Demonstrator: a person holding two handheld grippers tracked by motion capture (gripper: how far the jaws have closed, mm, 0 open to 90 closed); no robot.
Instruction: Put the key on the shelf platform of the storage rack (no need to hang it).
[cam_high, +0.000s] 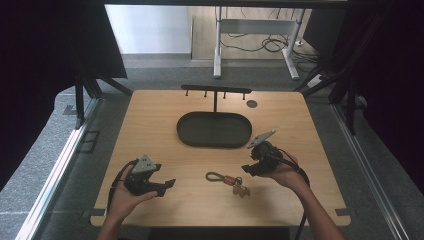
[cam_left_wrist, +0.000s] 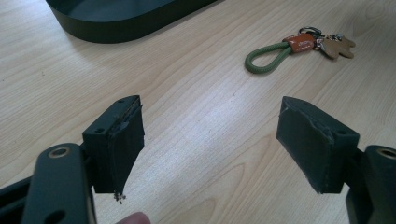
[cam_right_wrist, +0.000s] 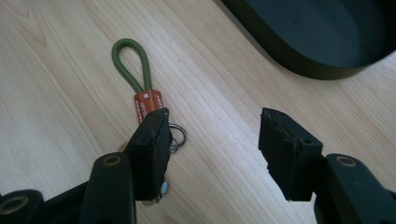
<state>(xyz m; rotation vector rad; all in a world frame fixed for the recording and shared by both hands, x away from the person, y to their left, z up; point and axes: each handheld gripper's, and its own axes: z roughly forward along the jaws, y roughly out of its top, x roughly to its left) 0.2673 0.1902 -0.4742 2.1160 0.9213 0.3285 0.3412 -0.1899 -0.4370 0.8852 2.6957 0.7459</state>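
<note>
Wooden surface (cam_high: 150, 120), one keyring (cam_high: 227, 180) lying flat between two hand-held grippers

Keyring: green cord loop (cam_right_wrist: 130, 63), orange tag (cam_right_wrist: 149, 105), metal rings and keys; near front edge. Right gripper (cam_high: 256, 164) just beside it, fingers (cam_right_wrist: 152, 149) wide, holding nothing. Left gripper (cam_high: 167, 186) well apart, fingers (cam_left_wrist: 116, 144) wide, unloaded. Dark oval tray (cam_high: 187, 131) behind, under hook rack (cam_high: 216, 90)

keychain (cam_high: 227, 179): green cord loop, orange tag | tray (cam_high: 214, 129): black | table (cam_high: 165, 112): pale wood grain | tongs (cam_left_wrist: 210, 149): black
</note>
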